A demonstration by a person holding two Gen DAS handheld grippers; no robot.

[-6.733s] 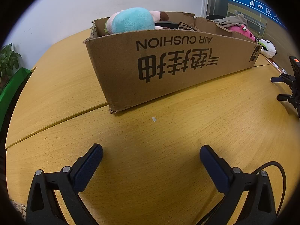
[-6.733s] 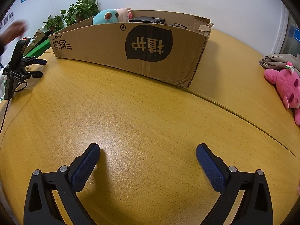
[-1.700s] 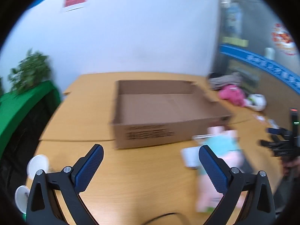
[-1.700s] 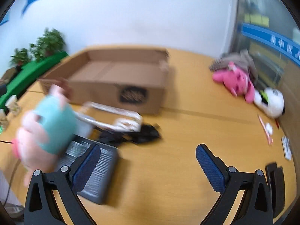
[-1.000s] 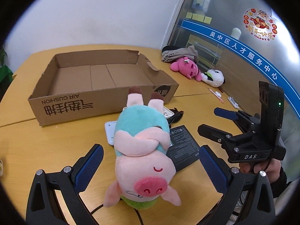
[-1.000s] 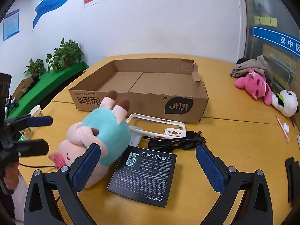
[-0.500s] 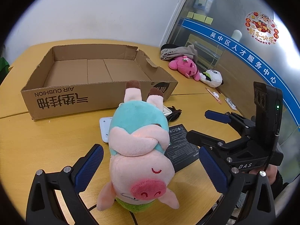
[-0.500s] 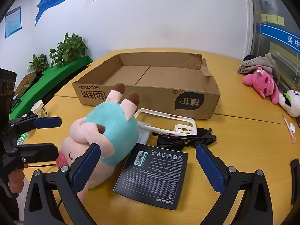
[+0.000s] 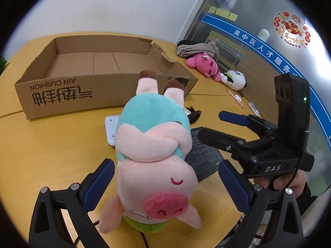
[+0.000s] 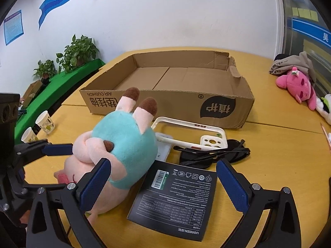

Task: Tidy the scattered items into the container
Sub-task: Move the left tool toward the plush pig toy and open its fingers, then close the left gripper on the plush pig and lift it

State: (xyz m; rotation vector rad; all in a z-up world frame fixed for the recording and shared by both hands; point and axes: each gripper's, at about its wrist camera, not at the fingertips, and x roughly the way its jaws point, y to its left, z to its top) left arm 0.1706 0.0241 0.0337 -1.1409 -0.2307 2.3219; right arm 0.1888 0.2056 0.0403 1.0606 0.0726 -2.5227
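An empty cardboard box point(image 9: 62, 95) point(image 10: 231, 82) stands on the wooden table. In front of it lie a pink pig plush in a teal shirt point(image 9: 153, 150) point(image 10: 122, 146), a black flat package point(image 10: 175, 194) point(image 9: 204, 157), a white phone case point(image 10: 186, 132), black sunglasses point(image 10: 213, 155) and a white card point(image 9: 110, 128). My left gripper point(image 9: 165, 184) is open, its fingers either side of the pig's head. My right gripper point(image 10: 163, 184) is open over the black package, and shows in the left wrist view point(image 9: 219, 124).
A pink plush point(image 10: 295, 84) point(image 9: 203, 66), a panda plush point(image 9: 233, 79) and grey cloth point(image 10: 293, 64) lie at the table's far right. Two paper cups point(image 10: 39, 128) stand at the left edge. Potted plants point(image 10: 76, 51) stand by the wall.
Both grippers have moved closer to the items. The pig's head now lies between my left fingers, and my right gripper has come down over the black package.
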